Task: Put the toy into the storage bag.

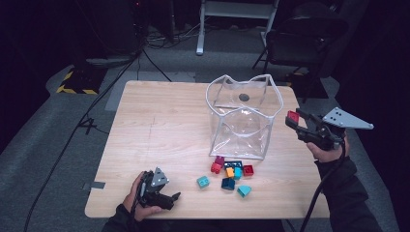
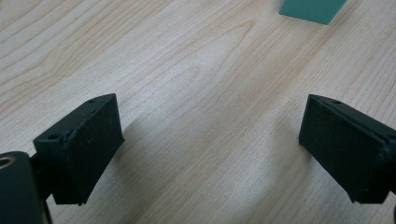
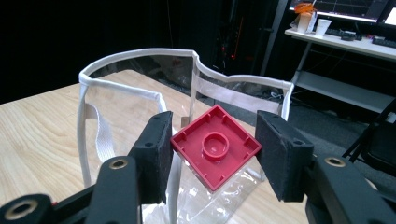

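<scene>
Now, square red plastic brick [image 3: 215,152], clear floppy bag [image 3: 140,98]

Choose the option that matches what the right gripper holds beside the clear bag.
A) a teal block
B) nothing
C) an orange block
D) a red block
D: in the right gripper view the right gripper clamps a red block between its pads, hollow underside toward the camera, close beside the clear bag; the high view shows the same.
</scene>
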The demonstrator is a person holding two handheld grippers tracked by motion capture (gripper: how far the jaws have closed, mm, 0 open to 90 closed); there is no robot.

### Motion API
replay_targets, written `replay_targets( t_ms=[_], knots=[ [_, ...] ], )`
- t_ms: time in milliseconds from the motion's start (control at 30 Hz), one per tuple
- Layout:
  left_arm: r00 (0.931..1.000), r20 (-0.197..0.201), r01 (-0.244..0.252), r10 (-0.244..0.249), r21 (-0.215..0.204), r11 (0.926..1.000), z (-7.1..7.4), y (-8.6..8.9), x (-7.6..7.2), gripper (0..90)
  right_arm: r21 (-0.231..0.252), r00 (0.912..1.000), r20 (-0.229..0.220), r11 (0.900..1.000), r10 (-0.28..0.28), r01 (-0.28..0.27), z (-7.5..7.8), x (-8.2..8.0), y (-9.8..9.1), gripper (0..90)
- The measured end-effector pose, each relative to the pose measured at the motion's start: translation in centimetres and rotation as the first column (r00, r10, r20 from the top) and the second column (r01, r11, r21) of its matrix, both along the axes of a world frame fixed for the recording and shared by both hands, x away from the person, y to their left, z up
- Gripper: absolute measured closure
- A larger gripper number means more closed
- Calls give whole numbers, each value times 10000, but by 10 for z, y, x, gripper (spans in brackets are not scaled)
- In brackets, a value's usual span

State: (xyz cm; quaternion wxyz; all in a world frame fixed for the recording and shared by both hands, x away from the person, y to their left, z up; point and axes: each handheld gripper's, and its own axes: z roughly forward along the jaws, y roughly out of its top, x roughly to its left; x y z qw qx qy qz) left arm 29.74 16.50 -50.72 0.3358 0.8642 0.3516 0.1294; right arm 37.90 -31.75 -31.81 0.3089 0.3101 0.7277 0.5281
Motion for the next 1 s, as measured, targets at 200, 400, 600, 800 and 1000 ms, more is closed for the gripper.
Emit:
replay_targets(
  t_ms=[200,400,600,800,1000],
  knots=[
    [10000,-2,-3,3,-3,10000,0,0,0,64,-28,10000,57,10000,-15,15,8,7,8,484],
    [10000,3,2,-2,6,10000,0,0,0,64,-95,9999,76,9999,91,-90,13,14,22,484],
    [10000,-1,1,-1,0,10000,0,0,0,64,-408,9997,-106,9989,216,-220,12,25,41,484],
    [10000,1,1,-1,-1,10000,0,0,0,64,-526,9993,-274,9983,237,-251,9,33,54,483],
    [10000,14,-4,4,14,10000,0,0,0,64,-656,9982,-571,9977,154,-191,4,43,64,483]
  ],
)
